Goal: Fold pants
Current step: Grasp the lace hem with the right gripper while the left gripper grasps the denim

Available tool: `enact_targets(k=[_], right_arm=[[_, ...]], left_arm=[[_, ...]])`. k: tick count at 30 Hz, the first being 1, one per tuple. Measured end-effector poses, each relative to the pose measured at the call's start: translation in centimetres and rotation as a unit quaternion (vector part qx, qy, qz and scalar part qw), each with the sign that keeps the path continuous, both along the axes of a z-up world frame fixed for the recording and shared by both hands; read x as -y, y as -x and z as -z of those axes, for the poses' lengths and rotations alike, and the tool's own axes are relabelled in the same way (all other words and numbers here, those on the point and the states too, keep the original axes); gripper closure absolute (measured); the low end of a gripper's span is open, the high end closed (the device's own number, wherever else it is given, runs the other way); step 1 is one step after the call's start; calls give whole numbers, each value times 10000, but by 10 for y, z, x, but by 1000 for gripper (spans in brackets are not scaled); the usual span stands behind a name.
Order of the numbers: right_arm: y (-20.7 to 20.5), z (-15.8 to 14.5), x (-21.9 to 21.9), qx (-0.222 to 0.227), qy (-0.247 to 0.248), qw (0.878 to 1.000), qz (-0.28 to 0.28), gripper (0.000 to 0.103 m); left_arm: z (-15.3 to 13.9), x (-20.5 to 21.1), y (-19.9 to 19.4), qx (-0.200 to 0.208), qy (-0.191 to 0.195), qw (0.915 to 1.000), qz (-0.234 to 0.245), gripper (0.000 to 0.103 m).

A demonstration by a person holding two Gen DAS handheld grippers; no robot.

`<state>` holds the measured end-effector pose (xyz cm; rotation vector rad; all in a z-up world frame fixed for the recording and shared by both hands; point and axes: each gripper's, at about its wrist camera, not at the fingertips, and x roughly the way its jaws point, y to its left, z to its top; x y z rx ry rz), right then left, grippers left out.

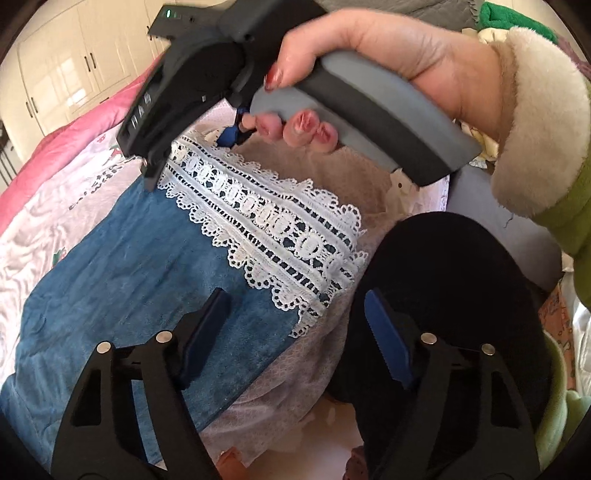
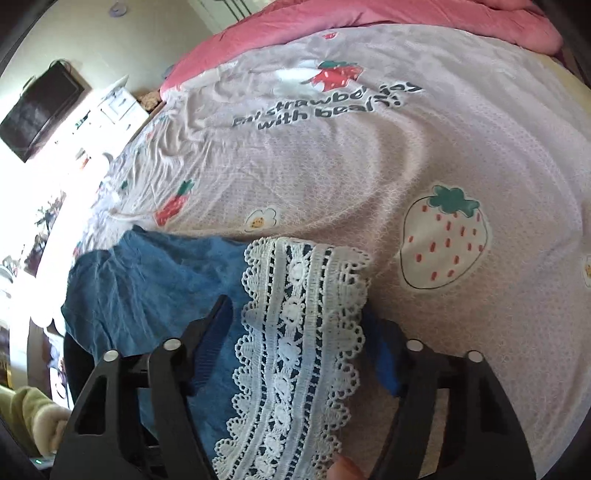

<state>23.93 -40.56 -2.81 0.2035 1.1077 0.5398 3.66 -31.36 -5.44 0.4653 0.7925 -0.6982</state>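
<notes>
The blue pants (image 1: 140, 258) are lying flat on the bed's strawberry-print sheet (image 2: 424, 155), their white lace hem (image 1: 273, 229) running across the end nearest both claws.

In the left wrist view, the left claw (image 1: 299, 332) is standing open above the cloth: its left finger is hanging over blue fabric, its right finger over a black-clad leg (image 1: 454, 295), and the lace corner is lying ahead of the gap with no pad pressing on it. Only this view is showing the person's right hand (image 1: 369, 74), with red-painted nails and a fluffy cream cuff (image 1: 535, 122), wrapped round the grey handle of the other tool; that tool's black nose is coming down onto the far end of the lace band. White wardrobe doors (image 1: 74, 70) are showing beyond the left claw.

The right wrist view is giving what the first cannot: the right claw (image 2: 303, 347) is straddling the lace hem, the band lying between its fingers, the right pad half hidden behind the lace edge. Its jaws are standing apart and I cannot tell whether the pads are touching the cloth. Ahead of this claw the pink quilt (image 2: 369, 22) is bunched up, and far off to its left a dark screen (image 2: 40, 110) is hanging on the wall.
</notes>
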Motion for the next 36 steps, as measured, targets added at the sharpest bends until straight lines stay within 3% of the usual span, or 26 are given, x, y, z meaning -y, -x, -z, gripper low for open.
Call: enact_targets(k=[9, 15, 19, 20, 22, 24, 27, 36], right_arm=[[23, -22, 3, 298, -195, 9993, -106, 37], [18, -5, -2, 8, 115, 9997, -198, 35], [8, 8, -1, -222, -18, 9997, -118, 35], [5, 9, -3, -242, -44, 9996, -121, 38], [4, 7, -6, -189, 51, 9998, -90, 54], [4, 2, -6, -138, 112, 9998, -73, 71], [6, -9, -2, -47, 110, 9999, 0, 83], [15, -22, -14, -62, 246, 9997, 47, 84]], left_arm=[[11, 14, 10, 147, -186, 9997, 78, 38], [19, 24, 8, 328, -337, 9989, -59, 54], [15, 18, -2, 215, -220, 9994, -145, 76], [13, 15, -4, 134, -139, 9997, -163, 82], [7, 10, -5, 29, 14, 9998, -173, 90], [2, 6, -3, -26, 139, 9998, -163, 92], [-4, 0, -2, -157, 366, 9990, -187, 92], [-13, -34, -15, -419, 802, 9955, -275, 94]])
